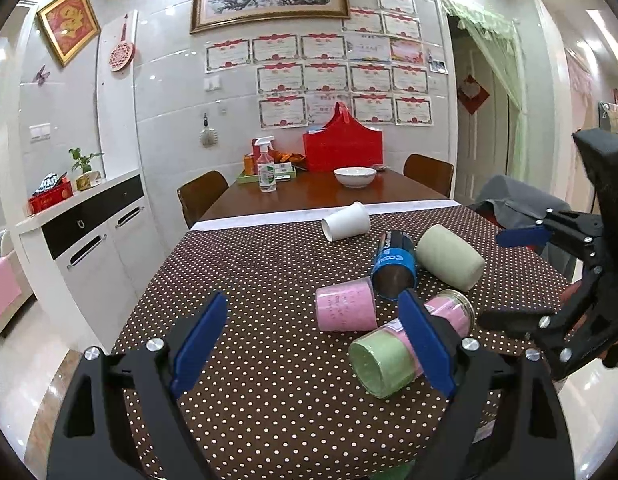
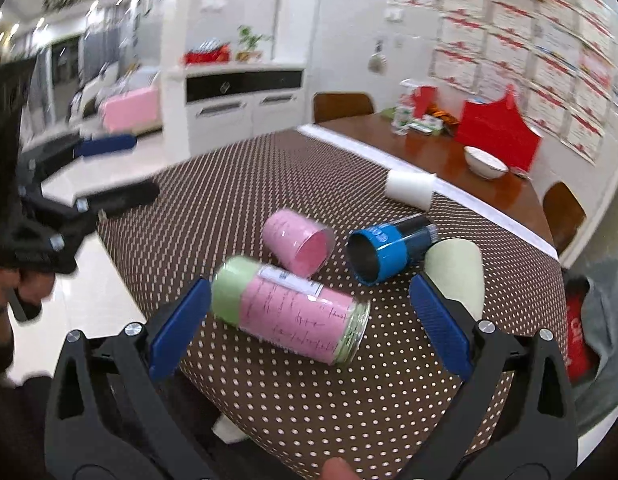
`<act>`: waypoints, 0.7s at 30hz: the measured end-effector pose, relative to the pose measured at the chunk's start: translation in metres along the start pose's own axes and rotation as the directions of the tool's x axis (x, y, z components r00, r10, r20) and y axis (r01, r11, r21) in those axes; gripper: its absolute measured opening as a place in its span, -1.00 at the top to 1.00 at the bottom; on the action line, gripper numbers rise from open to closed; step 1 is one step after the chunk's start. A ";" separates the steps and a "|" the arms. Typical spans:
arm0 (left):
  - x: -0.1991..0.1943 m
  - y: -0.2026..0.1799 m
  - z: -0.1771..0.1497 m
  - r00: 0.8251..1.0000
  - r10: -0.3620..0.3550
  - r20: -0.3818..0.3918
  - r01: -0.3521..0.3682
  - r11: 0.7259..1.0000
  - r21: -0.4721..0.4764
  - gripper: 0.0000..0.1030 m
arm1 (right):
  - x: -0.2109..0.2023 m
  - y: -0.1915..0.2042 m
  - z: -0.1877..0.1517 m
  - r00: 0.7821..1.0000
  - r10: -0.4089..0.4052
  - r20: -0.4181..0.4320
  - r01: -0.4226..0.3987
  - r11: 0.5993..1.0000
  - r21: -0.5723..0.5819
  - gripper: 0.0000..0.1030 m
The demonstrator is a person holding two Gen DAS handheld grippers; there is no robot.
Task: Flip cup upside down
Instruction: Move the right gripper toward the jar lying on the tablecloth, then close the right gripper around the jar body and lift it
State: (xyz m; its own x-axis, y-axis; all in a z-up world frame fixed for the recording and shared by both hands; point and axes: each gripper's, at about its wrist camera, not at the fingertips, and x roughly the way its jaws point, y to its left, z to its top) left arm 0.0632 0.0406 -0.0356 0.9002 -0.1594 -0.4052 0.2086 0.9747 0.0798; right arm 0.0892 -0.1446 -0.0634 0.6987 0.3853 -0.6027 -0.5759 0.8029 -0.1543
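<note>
Several cups lie on their sides on the dotted brown tablecloth (image 1: 249,272): a white paper cup (image 1: 346,222), a blue-banded black cup (image 1: 393,264), a pale green cup (image 1: 449,258) and a pink cup (image 1: 346,309). A glass jar (image 1: 389,356) with a pink label and green cap lies nearest. My left gripper (image 1: 311,298) is open and empty, just left of the jar. The right gripper (image 1: 509,276) hovers open at the table's right side. In the right wrist view the right gripper (image 2: 309,284) spans the jar (image 2: 293,312) without touching it, and the left gripper (image 2: 121,170) is at far left.
Beyond the cloth, the wooden table holds a white bowl (image 1: 355,176), a spray bottle (image 1: 267,168), a red bag (image 1: 343,148) and a green tray. Chairs (image 1: 201,196) stand on both sides. A white cabinet (image 1: 89,240) runs along the left wall.
</note>
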 end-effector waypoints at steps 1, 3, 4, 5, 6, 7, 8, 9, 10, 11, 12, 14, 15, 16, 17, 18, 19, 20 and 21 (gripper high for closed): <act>0.000 0.001 -0.002 1.000 0.005 -0.003 -0.005 1.000 0.000 -0.67 | 0.004 0.001 0.000 1.000 0.009 -0.017 -0.010 0.999 -0.031 -0.88; 0.003 0.002 -0.005 1.000 0.012 -0.010 -0.012 1.000 -0.002 -0.67 | 0.016 0.002 0.001 0.997 0.024 -0.067 -0.031 0.995 -0.098 -0.88; 0.004 0.002 -0.006 1.000 0.014 -0.012 -0.014 1.000 -0.005 -0.67 | 0.023 0.004 0.001 0.995 0.026 -0.094 -0.039 0.990 -0.134 -0.88; 0.005 0.003 -0.008 1.000 0.015 -0.015 -0.015 1.000 -0.007 -0.67 | 0.030 0.005 0.001 0.992 0.029 -0.120 -0.050 0.984 -0.171 -0.88; 0.006 0.003 -0.009 1.000 0.015 -0.017 -0.015 1.000 -0.008 -0.67 | 0.035 0.007 0.002 0.990 0.031 -0.137 -0.058 0.978 -0.199 -0.88; 0.007 0.004 -0.011 1.000 0.017 -0.019 -0.017 1.000 -0.011 -0.67 | 0.041 0.009 0.002 0.987 0.037 -0.157 -0.073 0.971 -0.229 -0.88; 0.008 0.006 -0.012 1.000 0.020 -0.020 -0.020 1.000 -0.015 -0.67 | 0.048 0.012 0.002 0.982 0.049 -0.185 -0.097 0.960 -0.263 -0.88; 0.008 0.007 -0.013 1.000 0.022 -0.021 -0.022 1.000 -0.017 -0.67 | 0.053 0.014 0.003 0.978 0.059 -0.202 -0.116 0.953 -0.280 -0.88; 0.009 0.010 -0.015 0.999 0.024 -0.023 -0.024 0.999 -0.022 -0.67 | 0.059 0.015 0.003 0.972 0.070 -0.223 -0.137 0.945 -0.298 -0.88; 0.010 0.011 -0.016 0.999 0.024 -0.025 -0.025 0.999 -0.026 -0.67 | 0.064 0.017 0.004 0.967 0.076 -0.241 -0.153 0.936 -0.317 -0.88; 0.012 0.014 -0.018 0.999 0.024 -0.030 -0.025 0.999 -0.032 -0.67 | 0.071 0.021 0.004 0.961 0.077 -0.265 -0.170 0.923 -0.345 -0.88; 0.015 0.017 -0.022 0.999 0.025 -0.040 -0.027 0.999 -0.036 -0.67 | 0.081 0.027 0.004 0.950 0.075 -0.305 -0.196 0.899 -0.391 -0.88; 0.017 0.018 -0.024 0.999 0.027 -0.047 -0.029 0.999 -0.037 -0.67 | 0.084 0.028 0.004 0.944 0.081 -0.318 -0.212 0.891 -0.402 -0.88; 0.019 0.020 -0.026 0.998 0.028 -0.054 -0.030 0.999 -0.039 -0.67 | 0.089 0.031 0.004 0.937 0.088 -0.338 -0.234 0.877 -0.420 -0.88; 0.020 0.021 -0.027 0.998 0.027 -0.058 -0.030 0.999 -0.040 -0.67 | 0.091 0.033 0.004 0.932 0.090 -0.351 -0.246 0.869 -0.430 -0.88; 0.022 0.022 -0.030 0.998 0.025 -0.066 -0.027 0.999 -0.042 -0.67 | 0.096 0.036 0.004 0.924 0.088 -0.373 -0.263 0.854 -0.449 -0.88; 0.024 0.022 -0.031 0.997 0.023 -0.069 -0.026 0.999 -0.044 -0.67 | 0.100 0.038 0.004 0.918 0.083 -0.388 -0.272 0.843 -0.464 -0.88; 0.025 0.023 -0.032 0.997 0.021 -0.074 -0.024 0.999 -0.046 -0.67 | 0.105 0.040 0.004 0.911 0.070 -0.407 -0.280 0.829 -0.484 -0.88; 0.027 0.023 -0.034 0.997 0.018 -0.079 -0.022 0.999 -0.048 -0.67 | 0.109 0.042 0.004 0.906 0.064 -0.418 -0.286 0.820 -0.495 -0.88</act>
State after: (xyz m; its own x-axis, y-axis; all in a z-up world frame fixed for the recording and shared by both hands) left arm 0.0789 0.0643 -0.0754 0.8710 -0.1290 -0.4740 0.1703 0.9844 0.0451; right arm 0.1428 -0.0669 -0.1322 0.4187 0.2100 -0.8835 -0.8826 0.3232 -0.3415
